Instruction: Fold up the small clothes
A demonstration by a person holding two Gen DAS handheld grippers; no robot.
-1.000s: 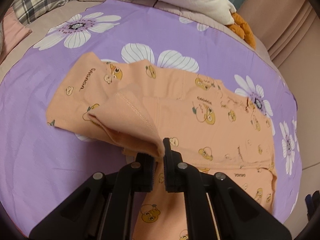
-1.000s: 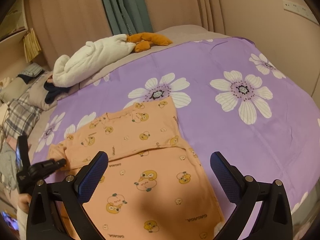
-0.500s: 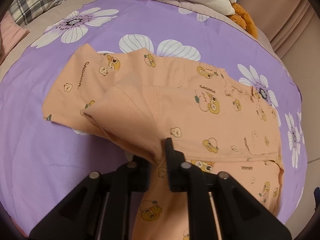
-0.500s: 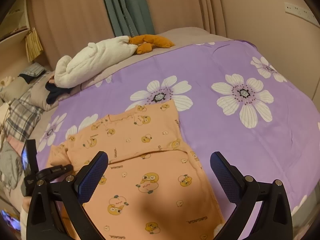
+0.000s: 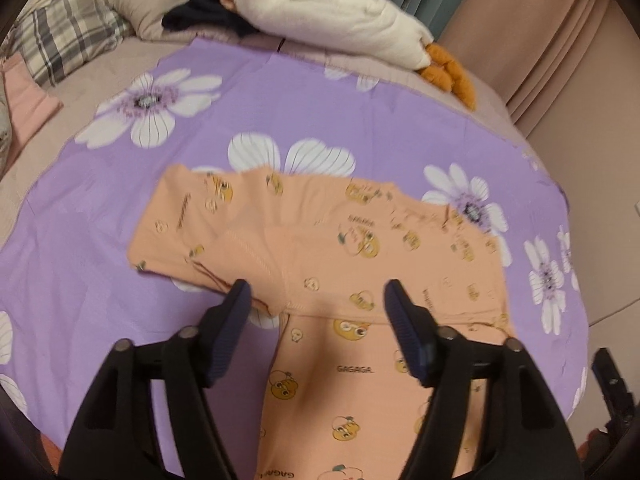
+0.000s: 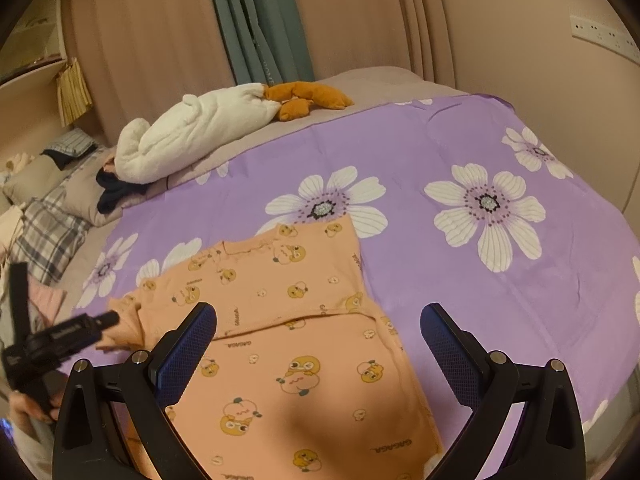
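Change: since a second ago the left gripper [image 5: 316, 300] has let go of the folded sleeve and lifted off it; the sleeve now lies on the garment.
Left gripper: black two-finger tool with ribbed dark-blue pads, jaws opening, nothing between them, hovering above the sleeve fold.
Garment: peach-orange small cotton top [image 5: 340, 264] printed with yellow cartoon chicks, spread flat on the sheet, its left sleeve folded inward across the chest.
Right gripper: matching black tool [image 6: 318, 332], jaws spread wide and holding nothing, hanging over the top's lower half.
Sheet: purple cotton bedsheet [image 6: 460, 304] with large white flowers, under the garment.
Far edge, left to right: grey plaid pillow [image 5: 68, 40], dark navy cloth [image 5: 204, 20], cream fleecy plush toy [image 5: 336, 12] with orange feet.
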